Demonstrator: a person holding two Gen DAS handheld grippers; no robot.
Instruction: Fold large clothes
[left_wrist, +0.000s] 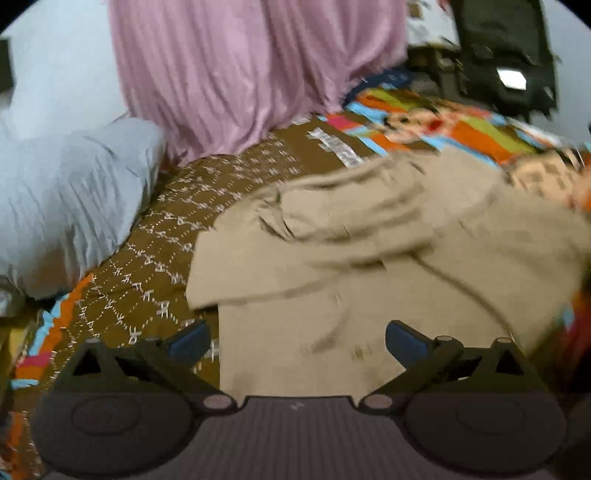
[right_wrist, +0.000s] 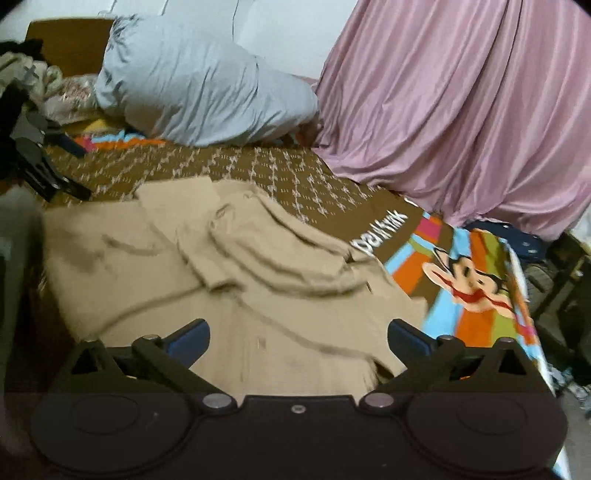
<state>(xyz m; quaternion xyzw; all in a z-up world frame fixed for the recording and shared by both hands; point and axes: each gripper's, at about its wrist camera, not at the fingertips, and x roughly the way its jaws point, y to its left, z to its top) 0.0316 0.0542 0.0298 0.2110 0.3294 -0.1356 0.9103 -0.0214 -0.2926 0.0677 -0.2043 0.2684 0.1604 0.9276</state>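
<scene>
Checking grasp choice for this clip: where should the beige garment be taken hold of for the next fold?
Probably the beige garment at its flat, single-layered near hem corners, approached from the near bed edge. The bunched collar and sleeves lie farther off. Both grippers, left gripper and right gripper, are open and empty.

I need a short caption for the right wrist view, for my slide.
Right gripper open above a partly folded beige garment on a patterned bedspread.

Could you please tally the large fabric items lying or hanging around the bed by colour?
Beige: 1, the garment spread on the bed
Pale blue-grey: 1, the pillow
Pink: 1, the curtain
Brown patterned with colourful cartoon border: 1, the bedsheet
Total: 4
</scene>
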